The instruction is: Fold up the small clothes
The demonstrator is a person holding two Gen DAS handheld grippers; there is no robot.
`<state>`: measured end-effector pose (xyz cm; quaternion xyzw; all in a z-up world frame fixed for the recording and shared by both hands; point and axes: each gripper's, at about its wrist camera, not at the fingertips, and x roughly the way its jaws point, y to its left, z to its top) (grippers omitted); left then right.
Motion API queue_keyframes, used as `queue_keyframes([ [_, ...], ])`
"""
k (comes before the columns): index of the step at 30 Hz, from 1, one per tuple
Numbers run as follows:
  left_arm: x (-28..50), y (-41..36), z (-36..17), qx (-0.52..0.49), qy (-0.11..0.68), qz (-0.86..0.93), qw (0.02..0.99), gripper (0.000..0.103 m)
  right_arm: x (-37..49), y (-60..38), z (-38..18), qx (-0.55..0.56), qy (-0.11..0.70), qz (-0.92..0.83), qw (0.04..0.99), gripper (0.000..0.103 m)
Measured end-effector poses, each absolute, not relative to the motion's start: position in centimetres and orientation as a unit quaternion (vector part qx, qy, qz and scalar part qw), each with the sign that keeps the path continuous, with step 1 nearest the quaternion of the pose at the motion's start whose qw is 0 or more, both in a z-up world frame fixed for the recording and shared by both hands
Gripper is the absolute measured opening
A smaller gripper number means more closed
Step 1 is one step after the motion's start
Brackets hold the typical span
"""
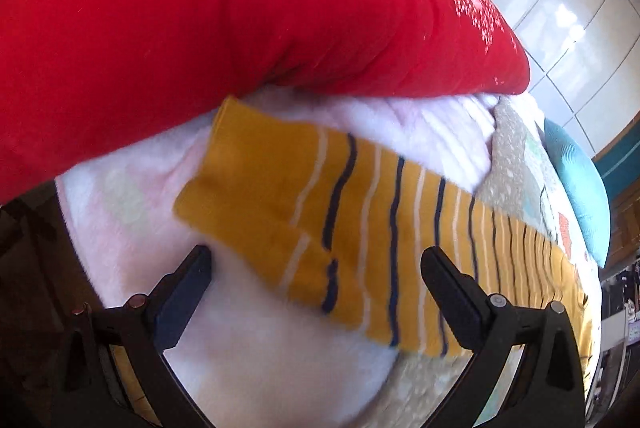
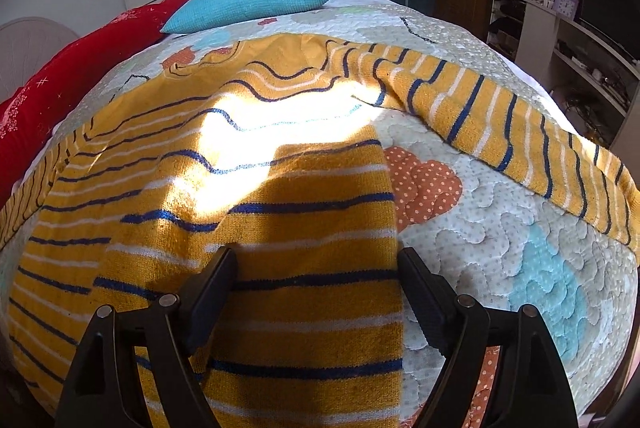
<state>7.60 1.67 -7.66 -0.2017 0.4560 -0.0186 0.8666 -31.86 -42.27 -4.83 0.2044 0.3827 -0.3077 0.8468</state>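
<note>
On the bed (image 2: 500, 228), a mustard jumper (image 2: 280, 211) with navy and white stripes lies rumpled, sleeves spread; both hand-held grippers, left (image 1: 316, 264) and right (image 2: 316, 264), gape wide, holding nothing.

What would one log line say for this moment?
striped sweater spread on quilt | left tool open over sleeve | right tool open over hem | nothing gripped

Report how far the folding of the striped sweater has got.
Barely begun. Done: the sweater lies spread on the quilt, sleeves stretched out to both sides. In hand: the left gripper is open over one sleeve, the right gripper open over the hem; neither grips. Left: every fold.
</note>
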Motion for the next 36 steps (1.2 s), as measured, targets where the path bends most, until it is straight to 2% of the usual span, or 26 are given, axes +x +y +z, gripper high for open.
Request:
queue_keyframes([
  [1,7.9,1.6,-7.2,-0.202,0.452,-0.017,0.868,0.044,-31.9,-42.3,-4.9,0.203,0.382,-0.309,0.847,0.086],
  [2,8.6,1.6,-7.1,-0.197,0.461,-0.016,0.865,0.017,-31.9,-42.2,-4.9,0.2,0.382,-0.31,0.847,0.086],
  [3,9.3,1.6,-6.9,-0.197,0.477,-0.022,0.856,0.006,-31.8,-42.2,-4.9,0.197,0.383,-0.312,0.847,0.086],
  [5,9.5,2.0,-5.6,-0.209,0.463,-0.023,0.861,0.005,-31.7,-42.2,-4.9,0.193,0.383,-0.313,0.847,0.086],
  [12,10.6,1.3,2.5,-0.151,0.402,-0.009,0.903,0.005,-32.2,-42.4,-4.8,0.192,0.378,-0.301,0.854,0.083],
  [18,12.9,-3.4,6.5,-0.124,0.38,-0.023,0.916,0.004,-33.7,-42.5,-4.1,0.217,0.362,-0.292,0.858,0.08],
  [23,8.2,-13.6,9.1,-0.073,0.36,-0.145,0.919,0.004,-35.1,-43.0,-3.4,0.23,0.346,-0.289,0.863,0.08],
  [28,2.3,-26.6,9.1,-0.047,0.373,-0.293,0.879,0.004,-37.2,-44.1,-3.2,0.258,0.324,-0.296,0.861,0.08],
  [32,-3.2,-37.1,7.3,-0.014,0.398,-0.386,0.832,0.004,-39.6,-44.9,-3.6,0.277,0.314,-0.309,0.854,0.08],
  [36,-7.8,-44.7,3.1,0.012,0.449,-0.434,0.781,0.004,-41.9,-45.5,-3.9,0.289,0.308,-0.318,0.849,0.08],
])
